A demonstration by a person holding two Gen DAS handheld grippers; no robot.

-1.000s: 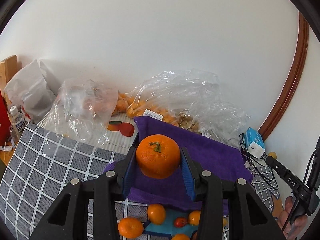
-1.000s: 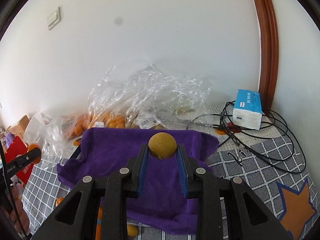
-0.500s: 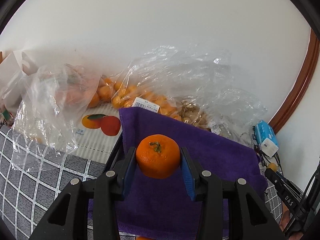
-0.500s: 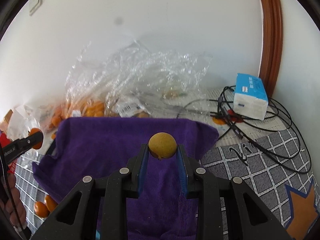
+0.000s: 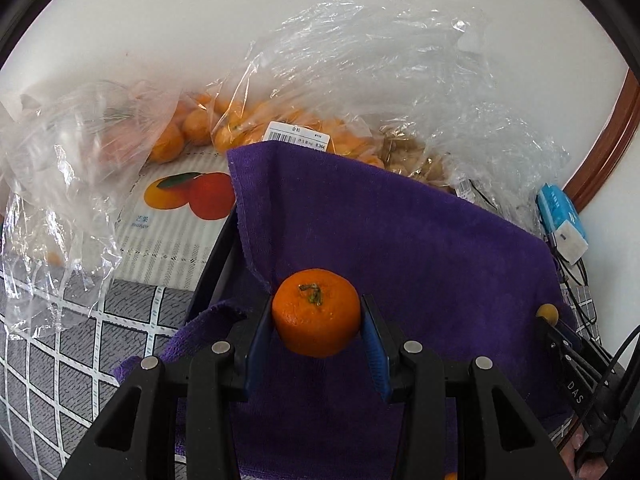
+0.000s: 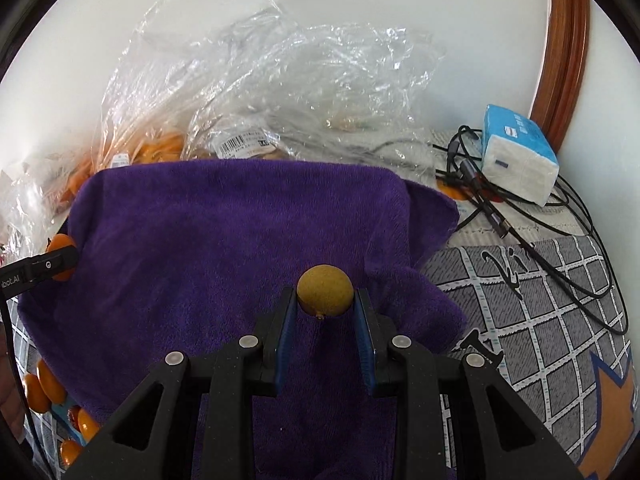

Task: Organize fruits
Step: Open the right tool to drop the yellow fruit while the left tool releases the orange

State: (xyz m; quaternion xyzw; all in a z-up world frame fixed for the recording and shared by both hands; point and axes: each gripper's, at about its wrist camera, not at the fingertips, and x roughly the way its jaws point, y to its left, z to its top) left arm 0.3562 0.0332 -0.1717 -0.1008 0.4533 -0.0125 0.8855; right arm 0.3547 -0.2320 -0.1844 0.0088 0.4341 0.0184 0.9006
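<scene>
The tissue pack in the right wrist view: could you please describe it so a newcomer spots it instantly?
Find the purple towel, then look right to the tangled black cables near the wooden door frame. The blue-and-white soft tissue pack lies on them, the only boxy thing there.

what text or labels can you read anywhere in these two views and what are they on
"mango": on the printed fruit mat, under the mango picture; the characters above it are too small to read.
"DAS": on the right tool, seen from the left wrist view.
"bot.AI": on the left tool, cut off by the frame edge.
Barcode labels on the plastic bags: print too small to read.
</scene>
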